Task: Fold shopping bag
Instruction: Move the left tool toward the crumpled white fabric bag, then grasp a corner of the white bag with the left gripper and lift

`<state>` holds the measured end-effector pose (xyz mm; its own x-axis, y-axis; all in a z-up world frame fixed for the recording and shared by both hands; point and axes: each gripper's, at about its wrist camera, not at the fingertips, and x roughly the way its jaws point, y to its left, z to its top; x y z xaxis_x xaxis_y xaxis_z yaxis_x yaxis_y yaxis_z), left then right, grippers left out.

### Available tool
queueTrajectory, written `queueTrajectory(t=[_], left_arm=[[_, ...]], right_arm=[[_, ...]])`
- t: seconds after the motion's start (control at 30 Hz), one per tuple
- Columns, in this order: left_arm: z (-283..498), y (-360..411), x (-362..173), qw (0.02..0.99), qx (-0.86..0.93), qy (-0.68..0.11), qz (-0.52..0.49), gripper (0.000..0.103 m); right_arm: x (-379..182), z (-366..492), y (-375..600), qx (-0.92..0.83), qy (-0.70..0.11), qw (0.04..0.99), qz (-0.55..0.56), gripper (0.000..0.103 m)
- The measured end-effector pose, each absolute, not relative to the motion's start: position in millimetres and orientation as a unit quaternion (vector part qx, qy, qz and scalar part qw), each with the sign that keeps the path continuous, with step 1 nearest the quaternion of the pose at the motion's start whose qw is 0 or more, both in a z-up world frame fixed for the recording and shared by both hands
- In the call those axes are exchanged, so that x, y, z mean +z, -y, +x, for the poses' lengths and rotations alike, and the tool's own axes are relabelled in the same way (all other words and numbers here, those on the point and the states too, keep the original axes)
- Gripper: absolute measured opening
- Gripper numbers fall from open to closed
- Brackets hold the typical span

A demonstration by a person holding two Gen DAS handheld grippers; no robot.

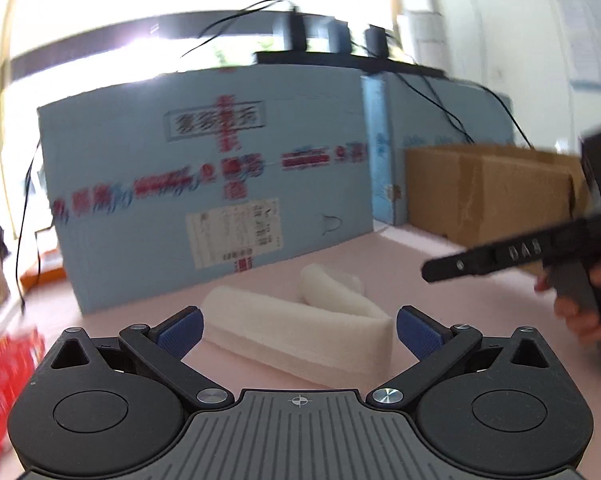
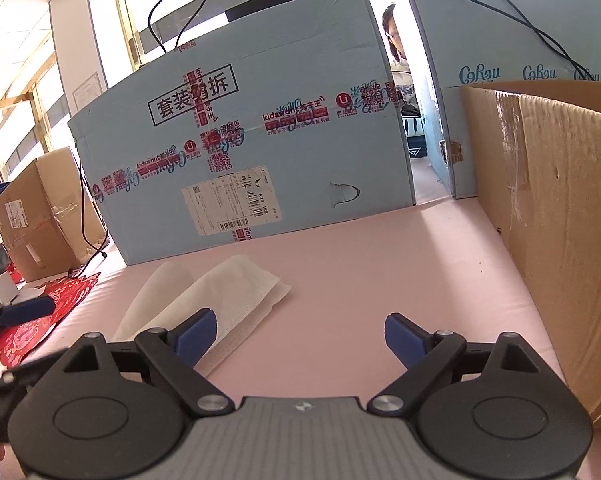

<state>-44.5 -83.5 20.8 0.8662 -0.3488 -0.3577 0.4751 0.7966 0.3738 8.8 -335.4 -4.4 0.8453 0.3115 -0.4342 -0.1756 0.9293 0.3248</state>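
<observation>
A: How does the shopping bag (image 1: 300, 326) look?
B: White, textured, folded into a thick strip on the pink table (image 2: 380, 264), one end curled up.
A: Where does it lie?
B: Just ahead of the left claw (image 1: 298, 328), between its released fingers; the right claw (image 2: 298, 334), also released, has it beside its left finger.
A: Anything unclear?
B: The left view is blurred.

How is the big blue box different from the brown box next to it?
The blue box is pale blue with printed writing, red patterned tape and a white shipping label; the brown box is plain cardboard with clear tape only. In the right wrist view the blue box stands at the back of the pink table, while the brown box runs along its right side, closer to the camera. Both rest on that table.
</observation>
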Motion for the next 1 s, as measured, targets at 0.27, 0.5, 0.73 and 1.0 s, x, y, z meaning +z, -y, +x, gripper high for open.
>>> queueTrajectory(t=[0.27,0.5,0.73,1.0], left_arm=[[-19,134,9,0.846,-0.315,-0.199,0.381,0.102],[5,123,-10,0.853,-0.283,-0.275,0.341,0.043],[14,109,7,0.900,-0.195,-0.260,0.292,0.024],[-8,82,69,0.942,-0.179,-0.211,0.189,0.022]], right_arm=[[-4,8,340,0.133,-0.248,0.949,0.141,0.094],[1,18,350,0.134,-0.259,0.945,0.151,0.095],[-2,15,354,0.128,-0.260,0.944,0.159,0.096],[-2,17,360,0.123,-0.283,0.934,0.179,0.096]])
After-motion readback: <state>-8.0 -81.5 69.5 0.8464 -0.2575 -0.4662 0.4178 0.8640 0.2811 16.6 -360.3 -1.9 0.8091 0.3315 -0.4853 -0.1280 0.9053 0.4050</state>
